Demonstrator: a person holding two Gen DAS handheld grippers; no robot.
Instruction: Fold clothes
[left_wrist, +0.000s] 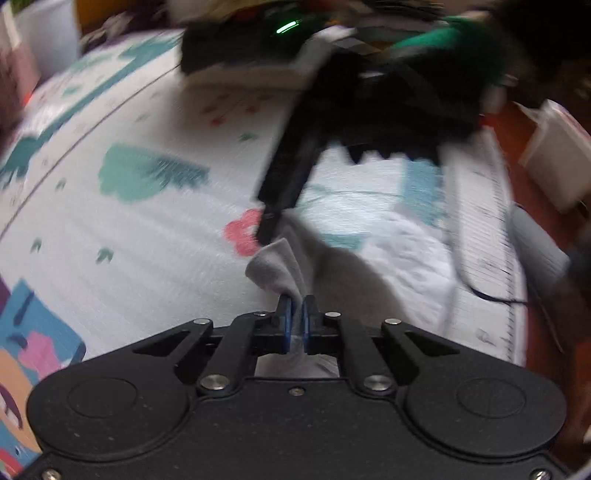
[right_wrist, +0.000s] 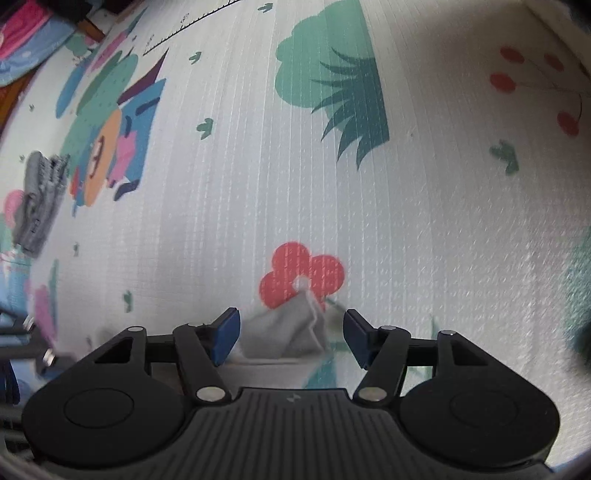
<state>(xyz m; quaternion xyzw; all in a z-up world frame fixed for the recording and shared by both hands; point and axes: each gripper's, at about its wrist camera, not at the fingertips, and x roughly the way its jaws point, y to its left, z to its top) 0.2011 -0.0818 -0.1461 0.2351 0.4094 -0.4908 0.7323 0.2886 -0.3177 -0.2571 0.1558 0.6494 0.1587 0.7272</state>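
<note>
The left tongs (left_wrist: 295, 317) are pinched tight on a fold of the grey cloth (left_wrist: 280, 269), which bunches up just past the blue pads (left_wrist: 283, 325) at 12 o'clock; more grey fabric shows beneath the frame. The grip looks meant to carry a corner or edge over the rest of the piece, though blur in the left view hides how much of the cloth is off the mat (left_wrist: 147, 240).

The right tongs (right_wrist: 291, 338) stand wide, with a peaked corner of the cloth (right_wrist: 288, 332) between the pads (right_wrist: 227, 332) but touching neither. That corner lies on the mat (right_wrist: 406, 221) just below the red flower (right_wrist: 301, 275), at 12 o'clock from these tongs. Open jaws straddling the peak suggest a readiness to close on it, so both ends can be drawn together for a fold.

In the left view the right tongs (left_wrist: 267, 230) reach in from 1 o'clock, their tip beside the cloth. A second grey garment (right_wrist: 38, 201) lies at 9 o'clock in the right view, well apart.
</note>
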